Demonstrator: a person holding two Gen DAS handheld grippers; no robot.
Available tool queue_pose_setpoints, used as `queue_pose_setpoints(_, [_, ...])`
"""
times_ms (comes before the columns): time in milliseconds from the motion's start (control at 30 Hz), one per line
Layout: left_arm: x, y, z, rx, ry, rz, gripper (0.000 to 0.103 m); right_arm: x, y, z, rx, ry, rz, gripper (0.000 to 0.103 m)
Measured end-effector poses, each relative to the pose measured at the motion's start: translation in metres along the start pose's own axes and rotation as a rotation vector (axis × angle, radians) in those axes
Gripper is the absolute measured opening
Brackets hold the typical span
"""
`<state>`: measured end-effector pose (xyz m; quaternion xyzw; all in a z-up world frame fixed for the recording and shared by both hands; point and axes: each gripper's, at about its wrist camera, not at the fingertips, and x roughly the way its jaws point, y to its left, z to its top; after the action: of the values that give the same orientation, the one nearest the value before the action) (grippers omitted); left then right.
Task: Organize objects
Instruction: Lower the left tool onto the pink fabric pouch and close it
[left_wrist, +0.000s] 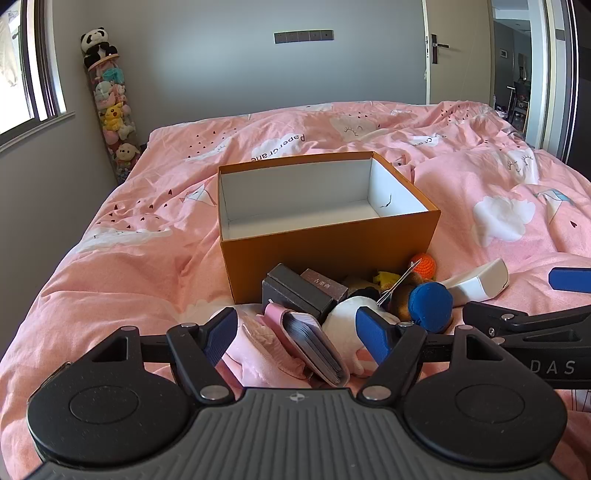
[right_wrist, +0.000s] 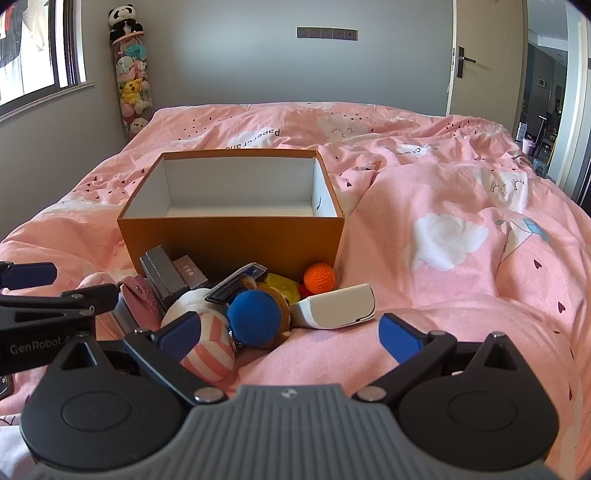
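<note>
We see a bed (right_wrist: 461, 192) under a pink duvet carrying an orange box (right_wrist: 232, 236), its white inside bare and its long axis running left to right. Just near of the box lies a heap: a white case (right_wrist: 336, 306), grey boxes (right_wrist: 162, 273), a blue ball (right_wrist: 255, 317), an orange crochet ball (right_wrist: 319, 277), and half-hidden plush toys. Our left hand-held gripper (left_wrist: 295, 334) and right hand-held gripper (right_wrist: 288, 334) both stand wide, holding nothing.
</note>
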<state>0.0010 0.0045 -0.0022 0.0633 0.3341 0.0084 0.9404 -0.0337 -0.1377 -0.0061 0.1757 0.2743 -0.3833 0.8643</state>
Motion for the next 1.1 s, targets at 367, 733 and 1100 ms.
queue_pose_setpoints(367, [-0.001, 0.003, -0.001, 0.0, -0.001, -0.02, 0.08, 0.004, 0.0, 0.0, 0.008, 0.02, 0.052, 0.102])
queue_pose_setpoints(733, [-0.005, 0.035, 0.006, -0.115, -0.003, -0.205, 0.075, 0.012, 0.008, 0.014, -0.032, 0.014, 0.107, 0.102])
queue_pose_setpoints(1100, [0.019, 0.083, 0.015, -0.29, 0.133, -0.156, 0.073, 0.043, 0.043, 0.038, -0.112, 0.08, 0.263, 0.065])
